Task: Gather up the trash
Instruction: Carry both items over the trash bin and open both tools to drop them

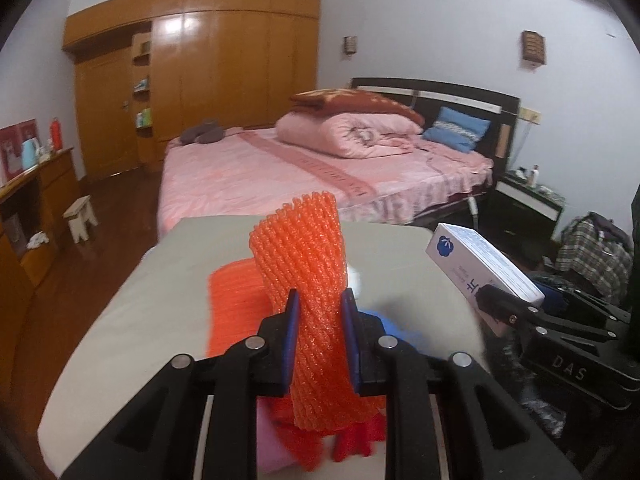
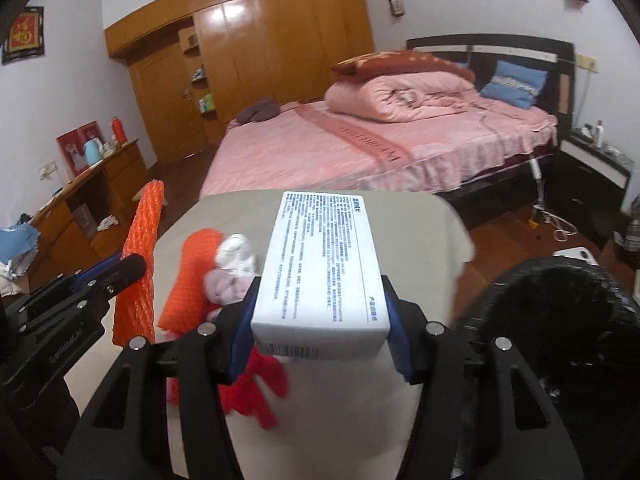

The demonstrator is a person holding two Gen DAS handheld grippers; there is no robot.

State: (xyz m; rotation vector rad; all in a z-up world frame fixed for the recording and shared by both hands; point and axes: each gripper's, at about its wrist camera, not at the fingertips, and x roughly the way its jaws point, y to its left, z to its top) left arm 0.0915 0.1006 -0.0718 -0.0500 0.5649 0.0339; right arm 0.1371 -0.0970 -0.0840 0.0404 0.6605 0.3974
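My left gripper (image 1: pixel 319 312) is shut on an orange foam net sleeve (image 1: pixel 306 264) and holds it upright above the beige table (image 1: pixel 132 320); it also shows in the right wrist view (image 2: pixel 140 256). My right gripper (image 2: pixel 320 312) is shut on a white printed box (image 2: pixel 324 264), held above the table; the box also shows in the left wrist view (image 1: pixel 480 264). A second orange net (image 2: pixel 192 276), a white crumpled wad (image 2: pixel 236 256), a pink wad (image 2: pixel 224 288) and red scraps (image 2: pixel 256 392) lie on the table.
A black bin bag (image 2: pixel 560 344) gapes at the table's right. A pink bed (image 2: pixel 360 148) stands beyond, a wooden wardrobe (image 2: pixel 256 48) behind it, a wooden desk (image 2: pixel 96 192) at left and a black nightstand (image 2: pixel 592 176) at right.
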